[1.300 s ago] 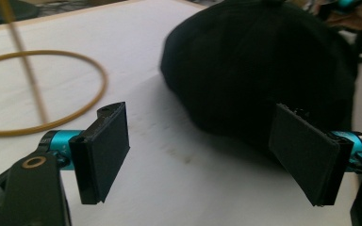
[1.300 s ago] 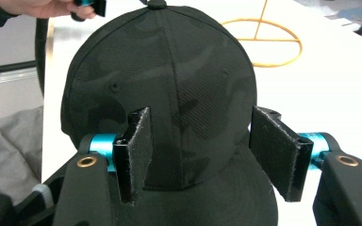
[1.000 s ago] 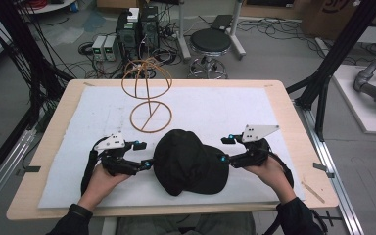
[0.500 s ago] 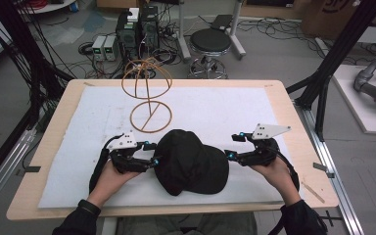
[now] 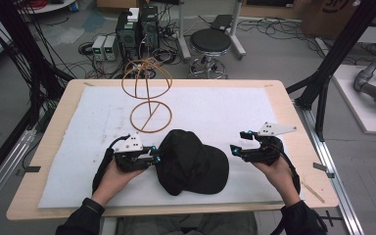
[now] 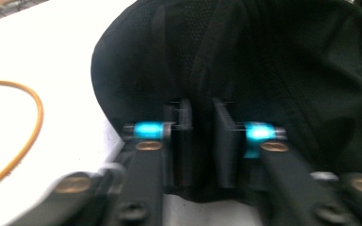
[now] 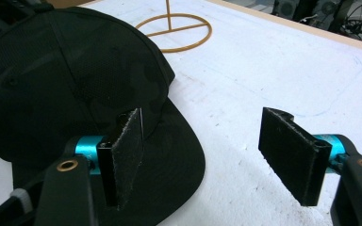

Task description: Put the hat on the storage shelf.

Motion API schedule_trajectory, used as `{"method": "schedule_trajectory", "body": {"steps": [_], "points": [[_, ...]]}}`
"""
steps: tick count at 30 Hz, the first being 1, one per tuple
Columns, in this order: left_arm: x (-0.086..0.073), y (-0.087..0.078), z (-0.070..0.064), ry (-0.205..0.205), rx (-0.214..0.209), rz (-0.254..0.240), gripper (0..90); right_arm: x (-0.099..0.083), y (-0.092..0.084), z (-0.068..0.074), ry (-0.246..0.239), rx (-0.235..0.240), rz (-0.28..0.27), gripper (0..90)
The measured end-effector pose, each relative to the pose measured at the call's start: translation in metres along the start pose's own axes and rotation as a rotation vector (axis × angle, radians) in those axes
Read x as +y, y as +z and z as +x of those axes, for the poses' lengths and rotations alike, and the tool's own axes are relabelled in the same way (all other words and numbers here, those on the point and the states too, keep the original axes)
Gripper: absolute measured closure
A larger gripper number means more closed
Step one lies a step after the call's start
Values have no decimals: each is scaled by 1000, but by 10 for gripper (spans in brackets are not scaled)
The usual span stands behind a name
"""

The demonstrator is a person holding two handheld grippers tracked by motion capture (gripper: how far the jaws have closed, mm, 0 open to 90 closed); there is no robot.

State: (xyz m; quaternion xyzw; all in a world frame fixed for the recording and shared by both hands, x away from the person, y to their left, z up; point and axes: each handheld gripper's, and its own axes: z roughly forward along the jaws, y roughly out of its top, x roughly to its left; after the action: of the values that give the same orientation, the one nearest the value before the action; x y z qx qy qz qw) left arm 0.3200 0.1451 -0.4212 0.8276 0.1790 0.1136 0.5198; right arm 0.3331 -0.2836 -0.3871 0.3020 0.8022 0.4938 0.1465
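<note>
Jaws of the left gripper point(image 6: 201, 141) have just been closing and now pinch a fold of the black fabric baseball cap point(image 5: 191, 161) at its rear edge, apparently to anchor it. It lies mid-worktop on the white padded mat point(image 5: 225, 112), near the wire hat stand point(image 5: 149, 98). Beside the brim, the right gripper point(image 7: 212, 160) has been opening; its jaws stand wide, empty, likely having let go.
</note>
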Motion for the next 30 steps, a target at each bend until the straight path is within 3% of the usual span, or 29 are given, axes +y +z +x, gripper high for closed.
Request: {"method": "schedule_trajectory", "body": {"steps": [7,15,24,30], "points": [[11,-9,0,55,-3,-34,877,0,-1,-1,3,-4,-7,310],[32,-18,-1,159,-16,-80,881,2,-1,-2,5,-7,-16,311],[69,-32,6,170,-11,-164,881,3,-3,-3,5,-12,-30,311],[100,-48,14,186,22,-182,882,4,-7,-5,16,-24,-47,311]]}}
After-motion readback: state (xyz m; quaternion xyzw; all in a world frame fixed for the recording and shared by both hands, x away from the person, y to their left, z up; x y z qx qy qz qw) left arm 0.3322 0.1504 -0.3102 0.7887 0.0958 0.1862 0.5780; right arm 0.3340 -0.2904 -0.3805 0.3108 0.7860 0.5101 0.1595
